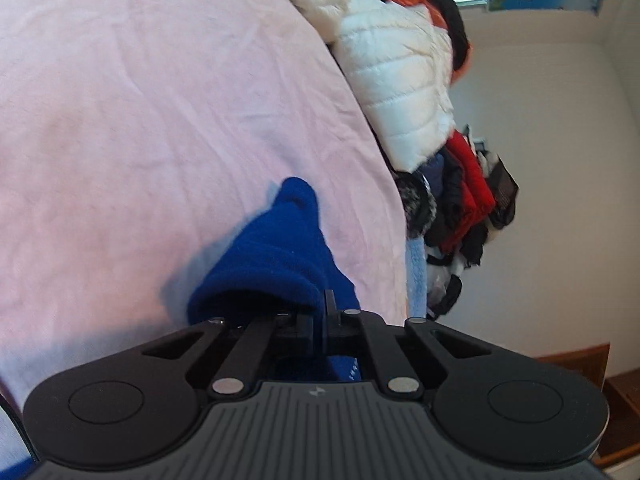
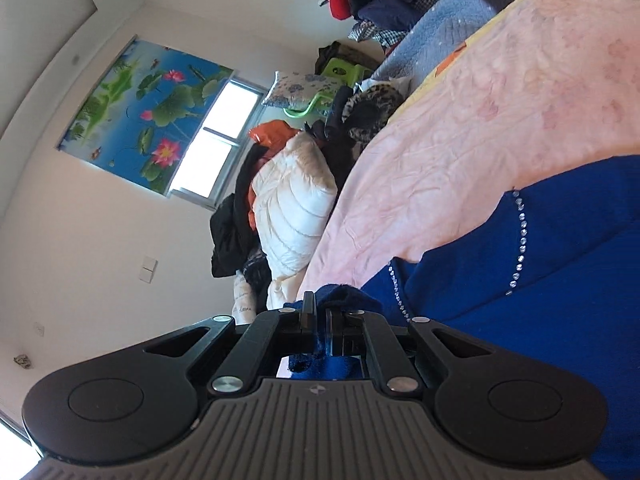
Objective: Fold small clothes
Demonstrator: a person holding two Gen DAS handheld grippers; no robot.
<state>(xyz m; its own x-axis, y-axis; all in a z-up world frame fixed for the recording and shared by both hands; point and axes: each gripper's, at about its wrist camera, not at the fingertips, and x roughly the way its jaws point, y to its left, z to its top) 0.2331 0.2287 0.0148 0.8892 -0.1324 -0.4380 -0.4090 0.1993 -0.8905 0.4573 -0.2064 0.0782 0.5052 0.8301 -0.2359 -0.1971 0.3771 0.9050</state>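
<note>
left tongs [image 1: 320, 312]: clamped narrow on a bunched edge of the blue garment [image 1: 276, 256], fabric squeezed right between the fingers and humped up over them

right tongs [image 2: 318, 316]: also pinched close together, with a wad of the same blue cloth caught in the gap, some of it poking out behind the fingers

where the garment is: lying on the bed, spread over the pink blanket [image 1: 160, 120], both tongs holding it near its edges. The right wrist view shows the big flat part running off to the right

garment feel: thick, fuzzy, fleece-ish knit, deep royal blue, soft rolled folds rather than crisp creases. Lines of little rhinestones [image 2: 520, 236] curve across it

blanket: pale pink, plush, crinkled all over, so probably a bit grabby under the fleece

risk 1: both grips look like thick bunches, not a clean single layer. I'd guess a pull lets layers slide out unevenly and the fold comes out lopsided

risk 2: fleece on plush could drag the blanket along and wrinkle the base

risk 3: rhinestones might snag on a finger or the blanket if dragged

surroundings: white puffer jacket [image 1: 396, 80] and a heap of dark and red clothes [image 1: 468, 200] along the bed's far side, near enough that a wide swing could catch them
</note>
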